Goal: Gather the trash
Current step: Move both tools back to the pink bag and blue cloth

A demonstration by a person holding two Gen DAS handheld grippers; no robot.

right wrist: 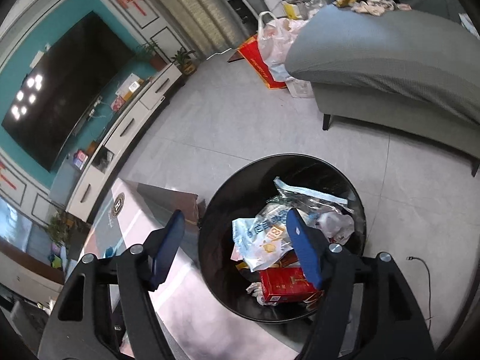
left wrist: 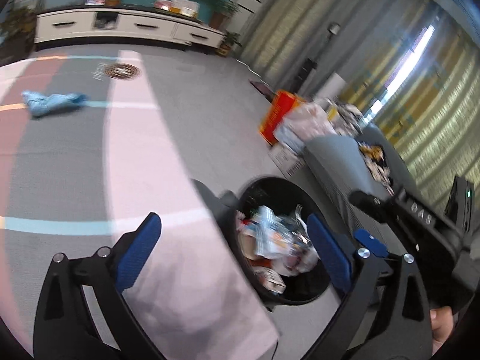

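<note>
Black trash bin (right wrist: 354, 198) stands between grey sofa (right wrist: 390, 60) and table (right wrist: 186, 285).

Daylit room, one view smeared by motion, the other sharp.

In the left wrist view bright daylight burns through a gap in the curtains (left wrist: 414, 60) at two o'clock, and the bags and the red box (left wrist: 277, 117) below it are streaked with blur; the blue cloth (left wrist: 51, 100) at ten o'clock is soft too. The right wrist view is crisp, with ceiling lamps glaring off the dark television (right wrist: 64, 90) at nine o'clock. Both bend straight lines and go black at the corners.
</note>
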